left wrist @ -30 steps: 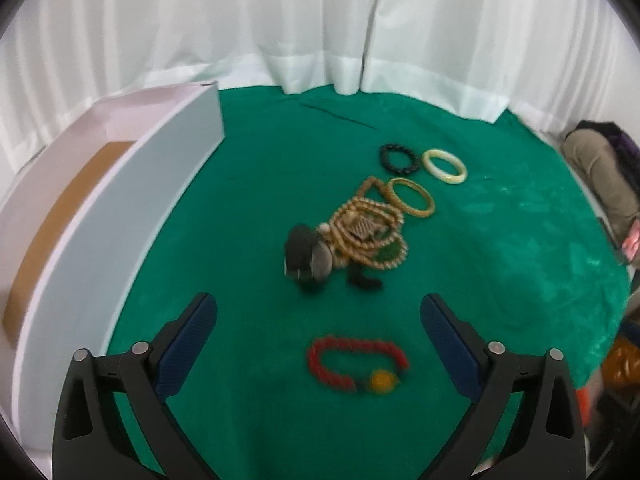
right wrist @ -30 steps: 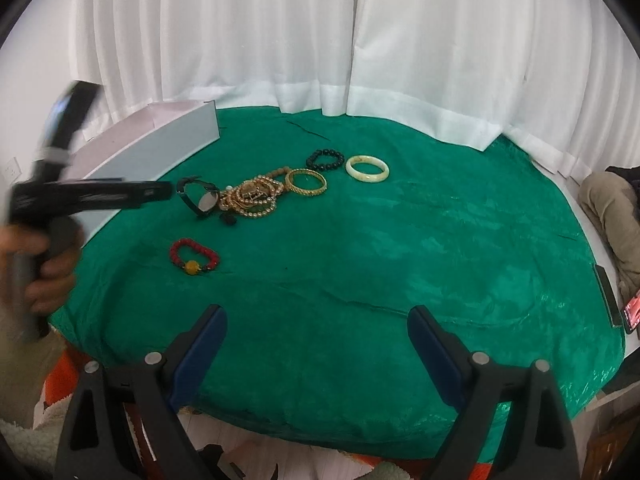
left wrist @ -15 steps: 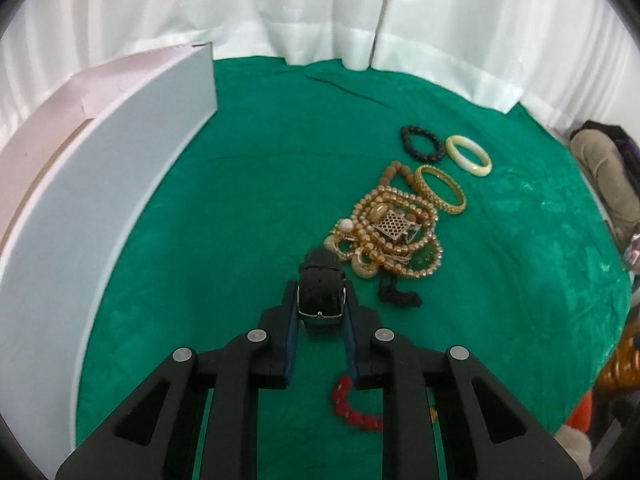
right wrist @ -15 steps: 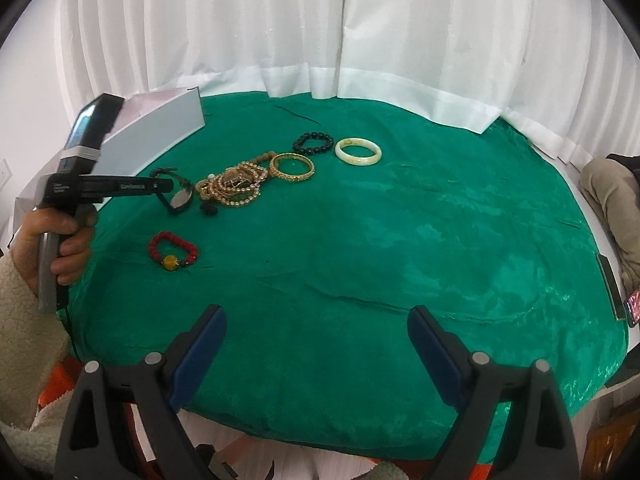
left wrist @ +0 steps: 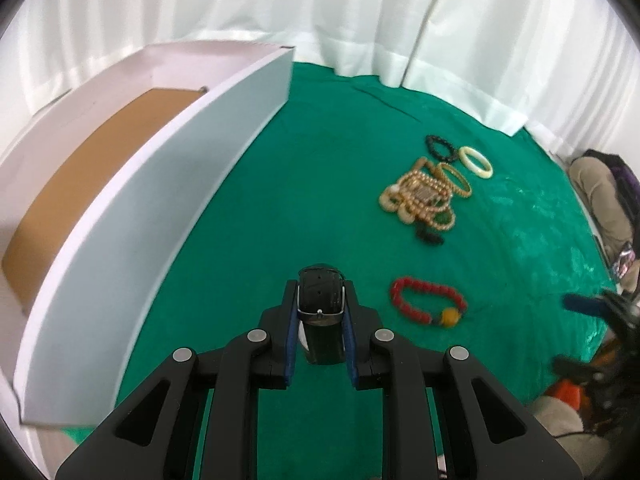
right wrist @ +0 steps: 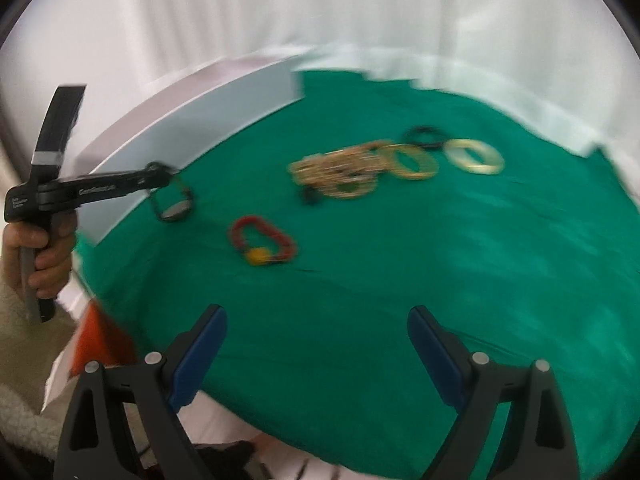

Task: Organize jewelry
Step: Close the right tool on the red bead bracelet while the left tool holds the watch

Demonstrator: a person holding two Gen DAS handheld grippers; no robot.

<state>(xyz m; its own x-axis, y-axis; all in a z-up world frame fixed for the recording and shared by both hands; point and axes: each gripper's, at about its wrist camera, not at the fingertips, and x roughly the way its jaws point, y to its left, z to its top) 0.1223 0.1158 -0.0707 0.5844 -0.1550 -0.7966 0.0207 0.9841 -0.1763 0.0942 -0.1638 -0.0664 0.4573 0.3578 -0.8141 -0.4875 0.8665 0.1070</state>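
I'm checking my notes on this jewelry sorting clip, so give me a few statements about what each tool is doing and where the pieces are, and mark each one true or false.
1. The left tool is shut on the black watch. True.
2. The right tool holds the red bead bracelet. False: it is open and holds nothing; the bracelet lies on the green cloth.
3. The white box already holds jewelry. False: only its brown floor shows.
4. The cream bangle lies beside the black bead bracelet. True.

Left wrist view low, close, right wrist view farther back, both facing green cloth
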